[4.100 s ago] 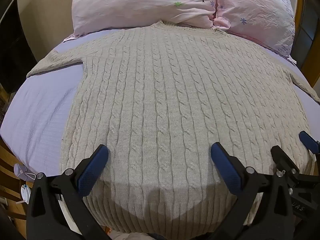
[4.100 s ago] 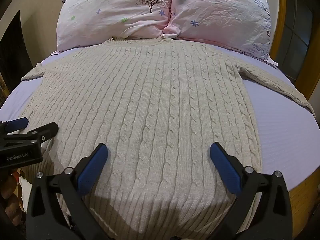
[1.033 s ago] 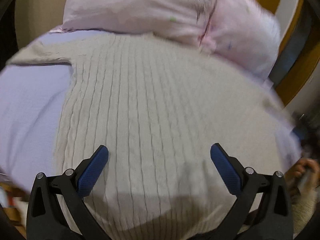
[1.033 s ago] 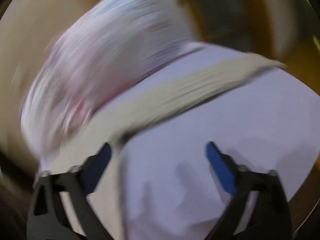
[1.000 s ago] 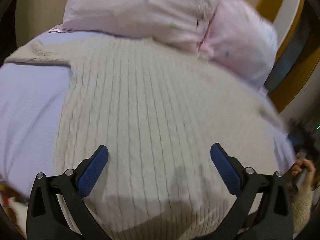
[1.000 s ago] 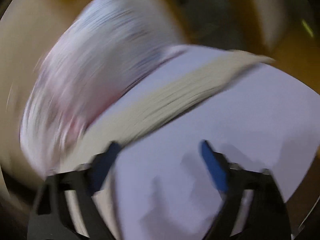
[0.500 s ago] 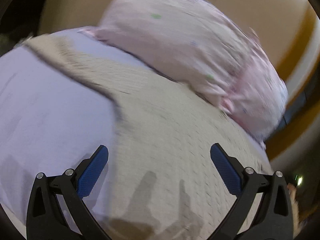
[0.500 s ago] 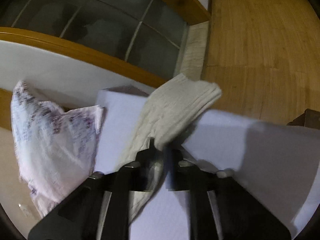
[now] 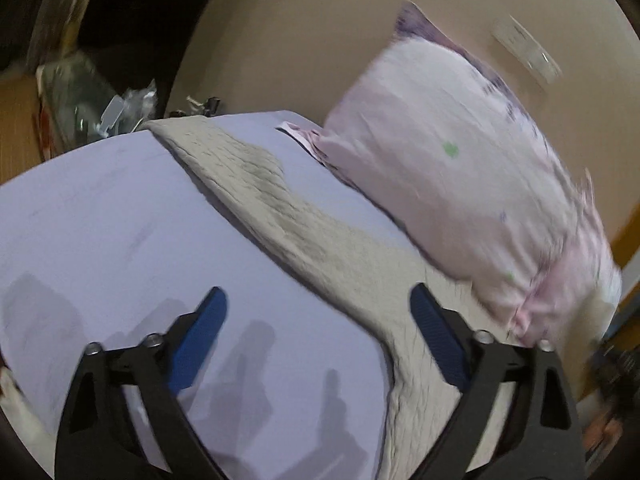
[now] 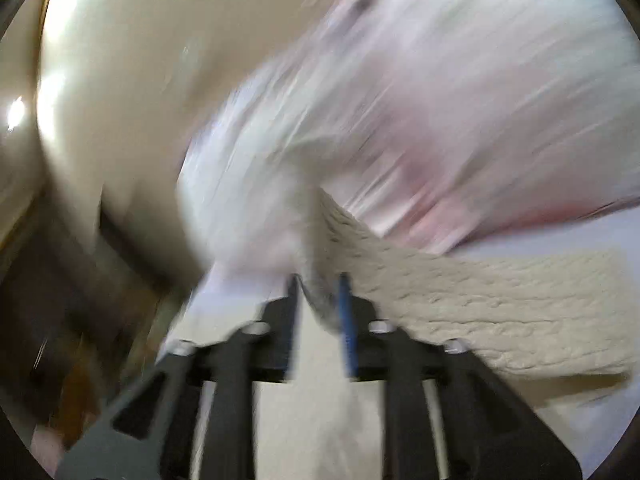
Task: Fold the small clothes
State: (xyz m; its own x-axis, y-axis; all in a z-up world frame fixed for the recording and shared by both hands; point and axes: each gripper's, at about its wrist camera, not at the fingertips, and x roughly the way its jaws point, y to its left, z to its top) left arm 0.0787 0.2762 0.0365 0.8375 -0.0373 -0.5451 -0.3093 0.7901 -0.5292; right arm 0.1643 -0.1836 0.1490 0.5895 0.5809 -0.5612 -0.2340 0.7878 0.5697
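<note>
the bed (image 9: 100, 220), under a pale lilac sheet, filled most of the left view. a pink pillow (image 9: 460, 168) sat at its head, against a beige wall. the sweater (image 9: 304, 240), a cream cable knit, lay on the sheet just in front of the pillow, one long sleeve running out toward the far left corner of the bed and the body spreading away to the lower right.

the left gripper (image 9: 316, 336) hung above the sheet beside that sleeve's armpit, its jaws spread wide and holding nothing. the right gripper (image 10: 318, 312) had its jaws pressed nearly together on a bunched bit of the other sleeve (image 10: 500, 312), near its end as far as could be told, and the rest of that sleeve trailed off to the right. the right view was heavily smeared, so how deep the knit sat between the blue pads (image 10: 347, 320) could not be judged.

the likely risk was the sleeve slipping free mid-swing, since only a small pinch of thick, stretchy knit seemed caught. a fast pull could also drag the shoulder and skew the body, as nothing pinned it down. the pillow stood close enough to snag the carried sleeve.

the knit looked soft, heavy and ribbed, lying mostly flat with a shallow ripple along the left sleeve.
</note>
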